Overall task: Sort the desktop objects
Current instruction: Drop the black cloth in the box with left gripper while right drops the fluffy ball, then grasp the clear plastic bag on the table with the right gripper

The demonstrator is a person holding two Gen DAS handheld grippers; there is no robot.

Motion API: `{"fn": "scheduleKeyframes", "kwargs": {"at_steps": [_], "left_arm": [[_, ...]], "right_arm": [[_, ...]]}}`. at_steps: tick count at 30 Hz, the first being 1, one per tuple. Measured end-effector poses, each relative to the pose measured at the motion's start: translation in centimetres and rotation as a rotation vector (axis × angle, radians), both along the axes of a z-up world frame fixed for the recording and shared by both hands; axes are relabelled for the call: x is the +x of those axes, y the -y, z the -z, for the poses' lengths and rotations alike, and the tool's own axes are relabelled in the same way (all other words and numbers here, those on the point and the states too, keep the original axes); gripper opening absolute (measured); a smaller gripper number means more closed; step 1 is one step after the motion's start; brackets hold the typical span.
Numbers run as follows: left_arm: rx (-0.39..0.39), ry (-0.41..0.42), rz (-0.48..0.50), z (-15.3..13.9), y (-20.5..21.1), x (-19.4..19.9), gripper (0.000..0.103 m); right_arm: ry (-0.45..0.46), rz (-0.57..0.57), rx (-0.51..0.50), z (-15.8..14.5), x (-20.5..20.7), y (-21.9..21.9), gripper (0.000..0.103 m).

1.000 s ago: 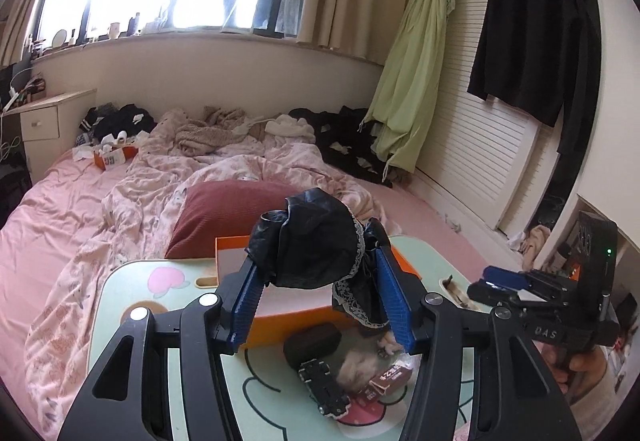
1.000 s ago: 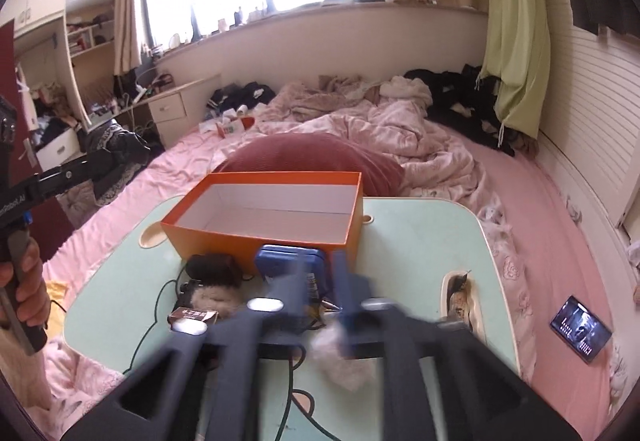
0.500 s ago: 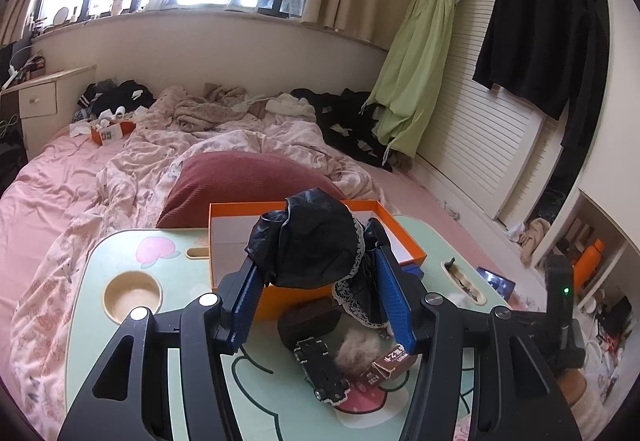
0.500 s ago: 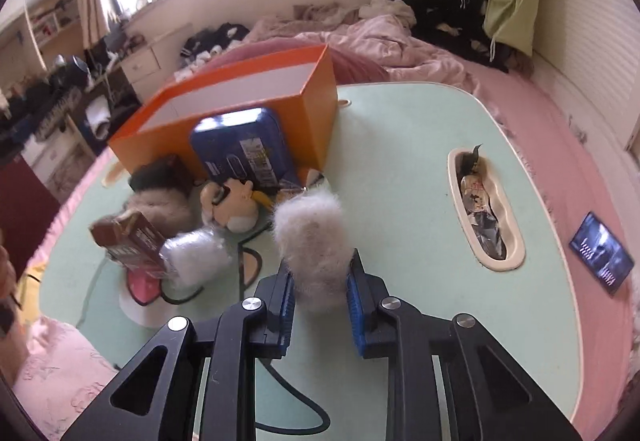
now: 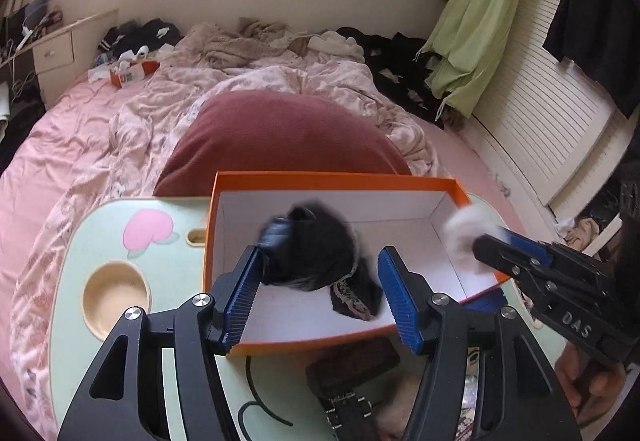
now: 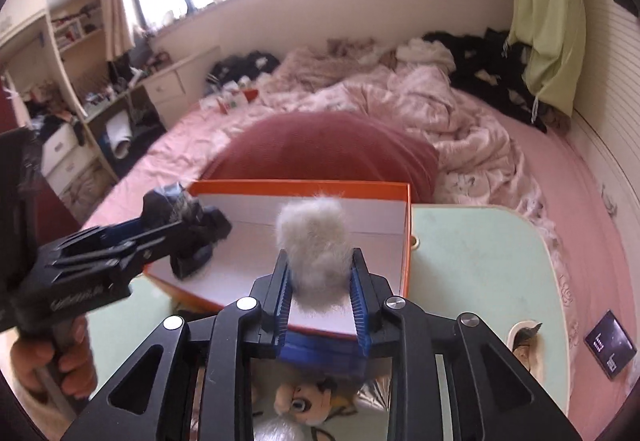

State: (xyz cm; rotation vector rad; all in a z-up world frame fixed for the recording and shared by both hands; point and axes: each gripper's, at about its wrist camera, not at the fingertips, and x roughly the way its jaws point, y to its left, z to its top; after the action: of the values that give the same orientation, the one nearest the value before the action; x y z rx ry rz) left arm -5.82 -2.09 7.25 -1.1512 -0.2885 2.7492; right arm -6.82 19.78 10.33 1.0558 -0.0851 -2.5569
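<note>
**Two grippers over the orange box**

Nearest the left wrist camera, the left gripper (image 5: 320, 273) stands with its blue pads spread; its jaws have just been opening. The black lacy cloth (image 5: 316, 253) sits between them over the box floor, its left side against the left pad, the right pad clear of it; blur hides whether it rests on the floor. Below, on the pale green tray table (image 5: 80, 241), lie a dark brown case (image 5: 352, 361) and a black cable (image 5: 256, 397).

The right gripper (image 6: 322, 281) pinches a grey fluffy pompom (image 6: 312, 237) between its pads, after its jaws have eased slightly wider. It hangs above the near edge of the orange box (image 6: 408, 241). Under it sit a blue box (image 6: 320, 353) and a plush doll (image 6: 304, 397).

Beyond the box lie a dark red pillow (image 5: 276, 137) and a pink quilt (image 5: 120, 121).
</note>
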Motion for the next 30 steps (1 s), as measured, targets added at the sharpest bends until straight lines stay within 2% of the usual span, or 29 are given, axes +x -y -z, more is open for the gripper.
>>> {"fn": "scheduleKeyframes", "kwargs": {"at_steps": [1,2,3,5,7,9,10,12,16,19,21,22,25,27,30], "left_arm": [[0.004,-0.021,0.002,-0.1,0.2,0.7,0.066],[0.000,-0.050,-0.002,-0.3,0.3,1.4,0.076],[-0.001,-0.081,-0.008,-0.7,0.5,2.3,0.082],[0.011,-0.117,-0.004,-1.3,0.8,3.9,0.082],[0.017,-0.132,0.026,-1.8,0.9,5.9,0.082],[-0.019,-0.126,0.036,-1.8,0.8,7.8,0.082],[-0.042,-0.123,0.046,-1.6,0.7,9.0,0.082],[-0.065,-0.110,0.058,-0.8,0.8,10.8,0.082],[-0.105,-0.039,0.070,2.2,1.0,13.2,0.082],[-0.140,0.022,0.069,4.6,1.1,13.6,0.082],[-0.116,0.075,0.065,6.1,1.3,13.2,0.082],[-0.110,0.092,0.061,6.7,1.5,12.9,0.083],[-0.154,0.087,0.045,6.7,1.1,13.0,0.085],[-0.204,0.090,0.039,6.9,0.6,13.1,0.092],[-0.206,0.069,0.040,6.6,0.5,13.6,0.092]], "right_arm": [[-0.011,-0.008,-0.024,-0.1,0.1,-0.1,0.029],[-0.034,-0.004,-0.035,-0.5,0.7,-0.4,0.039],[-0.054,0.007,-0.033,-0.8,1.1,-0.6,0.058],[-0.108,0.019,-0.029,-1.5,3.1,-1.1,0.069],[-0.122,0.003,-0.027,-1.7,5.2,-1.5,0.069],[-0.112,-0.004,-0.015,-1.4,6.9,-1.7,0.071],[-0.103,-0.008,-0.006,-1.0,8.1,-1.9,0.076],[-0.082,-0.022,0.014,0.3,10.5,-2.1,0.080],[-0.022,-0.042,0.092,3.7,13.5,-2.0,0.080],[0.036,-0.037,0.127,6.2,14.6,-1.8,0.080],[0.041,-0.019,0.153,7.5,15.1,-1.7,0.081],[0.015,-0.006,0.177,7.5,15.5,-1.5,0.081],[0.012,0.010,0.185,7.3,15.7,-1.7,0.089],[0.015,0.031,0.183,7.3,15.5,-2.1,0.097],[0.007,0.034,0.195,7.2,15.4,-2.0,0.099]]}}
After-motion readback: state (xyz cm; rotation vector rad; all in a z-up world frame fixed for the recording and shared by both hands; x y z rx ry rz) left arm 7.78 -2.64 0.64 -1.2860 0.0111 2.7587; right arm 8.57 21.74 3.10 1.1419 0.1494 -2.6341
